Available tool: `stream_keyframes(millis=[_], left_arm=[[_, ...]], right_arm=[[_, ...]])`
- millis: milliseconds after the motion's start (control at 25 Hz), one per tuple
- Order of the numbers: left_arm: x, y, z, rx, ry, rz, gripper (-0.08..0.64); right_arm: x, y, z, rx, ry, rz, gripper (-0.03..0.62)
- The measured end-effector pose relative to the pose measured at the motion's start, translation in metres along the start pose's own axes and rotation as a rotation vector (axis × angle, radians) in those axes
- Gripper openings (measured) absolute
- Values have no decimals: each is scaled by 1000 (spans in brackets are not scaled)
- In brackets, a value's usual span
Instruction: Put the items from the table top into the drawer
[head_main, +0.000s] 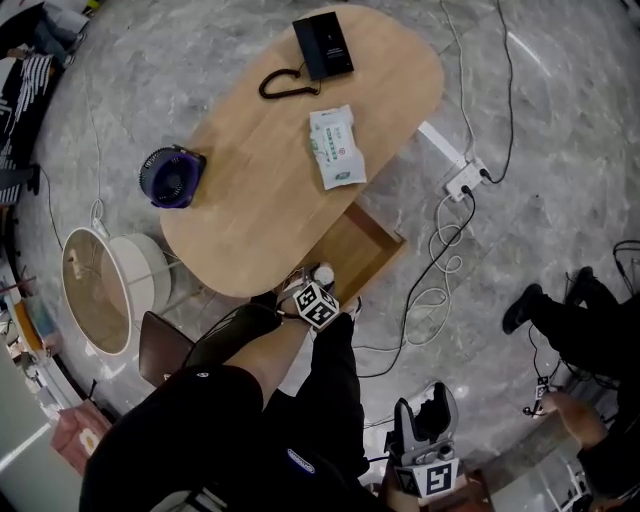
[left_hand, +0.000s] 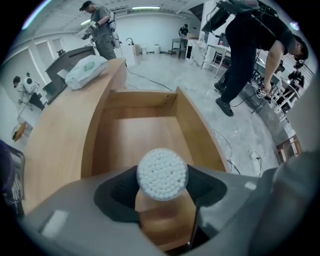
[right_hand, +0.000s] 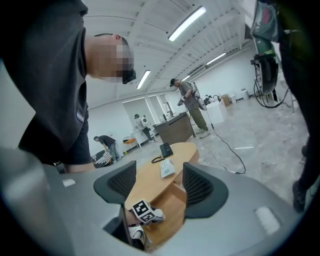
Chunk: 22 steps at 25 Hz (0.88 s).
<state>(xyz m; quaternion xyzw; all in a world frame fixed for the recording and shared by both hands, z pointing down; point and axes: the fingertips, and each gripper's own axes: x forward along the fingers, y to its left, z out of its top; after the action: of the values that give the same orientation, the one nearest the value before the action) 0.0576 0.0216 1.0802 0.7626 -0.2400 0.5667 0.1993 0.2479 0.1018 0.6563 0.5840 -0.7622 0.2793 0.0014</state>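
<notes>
Nearest to the person, the right hand-held gripper (right_hand: 159, 185) is held low and back from the furniture. Its jaws are spread wide and nothing is between them; through the gap only the far worktop and the other gripper's marker cube (right_hand: 142, 211) are seen.

Further forward, the left hand-held gripper (left_hand: 162, 187) is closed on a round tub of cotton swabs (left_hand: 162, 172). The tub is gripped from both sides by the dark pads (left_hand: 117, 192). Its circular end, filled with white swab tips, is turned back towards the gripper's camera, so its long axis is laid along the jaws and its other end is pointed away, towards the drawer. The length of the tub cannot be judged, as only the end is shown.

The tub is held above the near end of the open wooden drawer (left_hand: 140, 135), which is pulled out from under the edge of the oval worktop (head_main: 260, 190).

On the worktop, a purple fan (head_main: 172, 176) is placed at the left edge. A pack of wet wipes (head_main: 336, 147) is lying flat near the middle, and at the far end a black telephone (head_main: 322, 45) is found, with its coiled cord beside it.
</notes>
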Motion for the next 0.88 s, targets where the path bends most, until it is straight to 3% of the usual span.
stream_keyframes(millis=[280,520,720,880], left_arm=[[16,4,-15,-48,66,26,287],[20,1,-19,-27,67,9,288],[16,-6,-25,-88,83,-24,363],[5,-16,-25,-98,74,-38,368]], right_arm=[[-3,-5,-9,4,24,-9,298],[-5,-9,-11,2,25,-23,291],[-8,-6,-8,-9,29,-17,291],[-8,-2,-1,-18,15,-10,291]])
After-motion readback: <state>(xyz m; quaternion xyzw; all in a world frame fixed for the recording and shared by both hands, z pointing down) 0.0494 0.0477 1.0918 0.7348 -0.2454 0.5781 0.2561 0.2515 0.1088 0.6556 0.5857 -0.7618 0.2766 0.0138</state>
